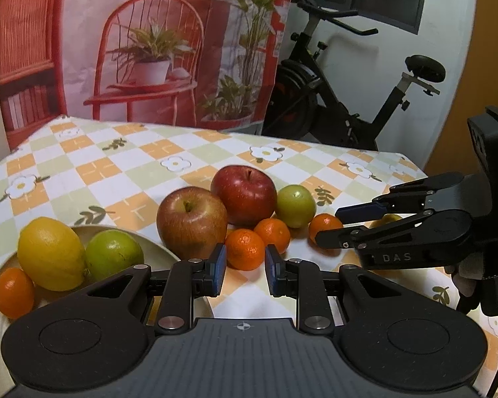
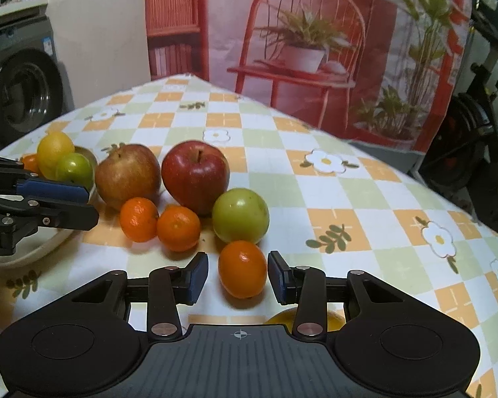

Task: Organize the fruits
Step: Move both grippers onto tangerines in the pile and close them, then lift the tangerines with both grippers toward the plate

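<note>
Right hand-held gripper (image 2: 238, 277) spread round a mandarin (image 2: 243, 268), pads not touching, prob. next for plate (image 1: 156, 248); left hand-held gripper (image 1: 244, 270) near-closed, empty.

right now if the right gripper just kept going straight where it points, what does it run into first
Most likely the small orange sitting between the right gripper fingers, pads not yet touching it. Behind it stands the green fruit. Depth is hard to judge in this fisheye view.
</note>
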`<state>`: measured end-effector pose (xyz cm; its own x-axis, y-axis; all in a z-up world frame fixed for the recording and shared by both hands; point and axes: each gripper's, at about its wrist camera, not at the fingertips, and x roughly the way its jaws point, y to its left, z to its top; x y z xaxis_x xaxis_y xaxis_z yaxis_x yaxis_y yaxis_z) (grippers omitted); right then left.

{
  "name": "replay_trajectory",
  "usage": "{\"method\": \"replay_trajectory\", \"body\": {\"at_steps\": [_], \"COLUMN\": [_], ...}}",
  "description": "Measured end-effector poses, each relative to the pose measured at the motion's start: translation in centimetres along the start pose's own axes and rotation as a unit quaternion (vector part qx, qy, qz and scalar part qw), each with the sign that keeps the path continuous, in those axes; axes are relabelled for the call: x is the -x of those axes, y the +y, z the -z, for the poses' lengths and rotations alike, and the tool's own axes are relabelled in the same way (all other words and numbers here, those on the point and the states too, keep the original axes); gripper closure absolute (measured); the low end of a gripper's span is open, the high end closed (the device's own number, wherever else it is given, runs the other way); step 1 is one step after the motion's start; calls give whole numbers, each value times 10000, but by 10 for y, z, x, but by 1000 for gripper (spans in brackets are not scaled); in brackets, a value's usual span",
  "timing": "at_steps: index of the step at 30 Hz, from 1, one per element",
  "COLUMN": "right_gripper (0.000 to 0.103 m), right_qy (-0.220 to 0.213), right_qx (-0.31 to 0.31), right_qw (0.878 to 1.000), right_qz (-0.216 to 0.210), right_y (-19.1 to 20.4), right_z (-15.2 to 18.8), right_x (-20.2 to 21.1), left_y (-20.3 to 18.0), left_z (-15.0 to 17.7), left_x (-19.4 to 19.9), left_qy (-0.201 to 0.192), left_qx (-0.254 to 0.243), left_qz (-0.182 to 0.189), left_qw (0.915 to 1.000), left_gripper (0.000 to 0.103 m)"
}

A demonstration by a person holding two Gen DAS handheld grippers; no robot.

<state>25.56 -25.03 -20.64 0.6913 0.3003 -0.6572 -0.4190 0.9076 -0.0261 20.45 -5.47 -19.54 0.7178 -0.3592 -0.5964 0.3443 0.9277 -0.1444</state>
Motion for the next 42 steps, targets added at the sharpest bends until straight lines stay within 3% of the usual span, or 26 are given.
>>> {"method": "replay_trajectory", "body": {"at_steps": [5,15,21,23,42], "right_gripper": [71,72,72,72,72], "right_qy": [178,192,139,119,-34], "right_qx": [-67,-178,-185,-197,-323], "right_qw": [9998,9996,9996,9995,9990], "right_qz": [17,-107,-175,-207,-316], "right_y": [-3,-10,-12,-13,-15], "right_z": [-1,1,3,3,6], "right_x": [-10,-3,0,1,7], "left_y": [0,-1,5,7,-2], "left_z": [-2,-8,-9,-10,-8], "left_x": [-10,-29,-35,-36,-44], "left_qy": [194,383,399,427,466], "left_qx": [137,516,978,1139,999], "left_qz": [65,43,-255,-270,-383], "left_qw": [9997,9979,9941,9922,9932], "left_gripper": [75,74,73,67,67]}}
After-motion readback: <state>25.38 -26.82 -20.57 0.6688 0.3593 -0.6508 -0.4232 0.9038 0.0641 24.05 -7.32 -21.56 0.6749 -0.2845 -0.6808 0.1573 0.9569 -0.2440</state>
